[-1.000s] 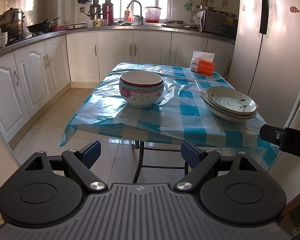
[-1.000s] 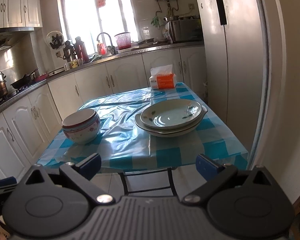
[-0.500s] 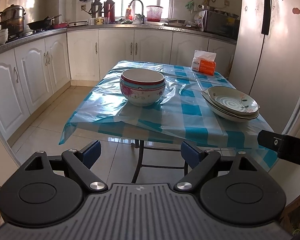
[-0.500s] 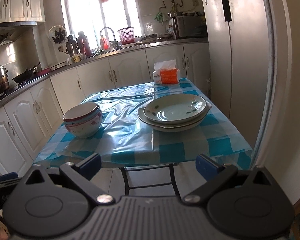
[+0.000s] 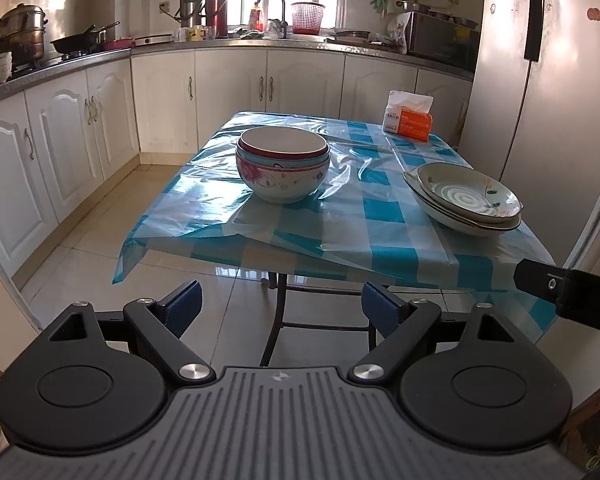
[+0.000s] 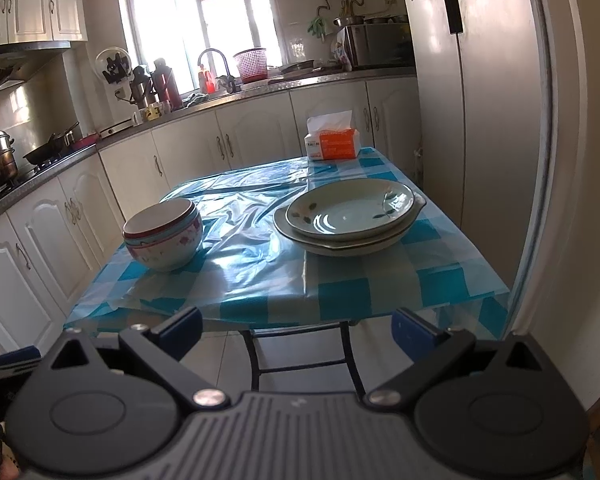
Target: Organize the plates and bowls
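A stack of nested bowls (image 5: 283,170), floral on the outside with a red-rimmed one on top, stands on the left of the table (image 5: 340,236); it also shows in the right wrist view (image 6: 164,234). A stack of shallow green plates (image 5: 466,198) sits at the right side, also in the right wrist view (image 6: 350,214). My left gripper (image 5: 282,306) is open and empty, held off the table's near edge. My right gripper (image 6: 296,326) is open and empty, also short of the table; its side (image 5: 568,294) shows in the left wrist view.
An orange and white tissue pack (image 5: 408,118) stands at the table's far right corner. A tall fridge (image 6: 480,100) stands close on the right. White cabinets (image 5: 60,140) and a cluttered counter run along the left and back. Tiled floor lies below.
Both grippers have drifted slightly, and the table sits a little lower and closer in both views. The bowls and plates have not moved. Both grippers stay open.
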A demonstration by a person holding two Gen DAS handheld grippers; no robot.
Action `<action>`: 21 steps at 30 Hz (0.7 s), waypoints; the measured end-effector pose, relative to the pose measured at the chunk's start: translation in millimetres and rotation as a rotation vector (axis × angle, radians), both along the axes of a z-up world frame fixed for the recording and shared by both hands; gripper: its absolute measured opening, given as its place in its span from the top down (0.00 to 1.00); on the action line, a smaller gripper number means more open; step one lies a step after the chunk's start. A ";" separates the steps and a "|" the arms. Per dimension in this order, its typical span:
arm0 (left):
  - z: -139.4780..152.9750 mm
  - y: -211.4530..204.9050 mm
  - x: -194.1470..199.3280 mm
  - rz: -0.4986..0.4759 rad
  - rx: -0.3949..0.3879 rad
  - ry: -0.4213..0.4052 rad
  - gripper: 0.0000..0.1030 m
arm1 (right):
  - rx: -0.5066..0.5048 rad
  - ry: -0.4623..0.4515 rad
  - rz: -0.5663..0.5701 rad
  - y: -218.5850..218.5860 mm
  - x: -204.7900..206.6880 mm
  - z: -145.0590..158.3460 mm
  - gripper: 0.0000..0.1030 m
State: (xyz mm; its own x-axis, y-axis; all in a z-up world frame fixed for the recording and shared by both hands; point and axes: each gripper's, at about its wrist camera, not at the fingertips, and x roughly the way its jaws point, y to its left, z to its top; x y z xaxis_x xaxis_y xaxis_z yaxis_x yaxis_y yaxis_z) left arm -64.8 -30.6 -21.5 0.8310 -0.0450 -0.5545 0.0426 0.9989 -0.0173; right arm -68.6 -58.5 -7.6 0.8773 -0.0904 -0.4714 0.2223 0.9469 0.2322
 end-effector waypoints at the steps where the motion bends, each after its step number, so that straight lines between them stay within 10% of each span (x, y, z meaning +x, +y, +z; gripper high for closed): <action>1: -0.5 0.0 0.6 -0.001 -0.001 0.002 0.00 | 0.002 0.001 0.002 0.0 0.4 -0.6 0.03; 21: -3.9 -2.3 7.5 0.008 -0.002 0.021 0.00 | 0.014 0.012 0.006 -1.8 2.7 -6.1 0.03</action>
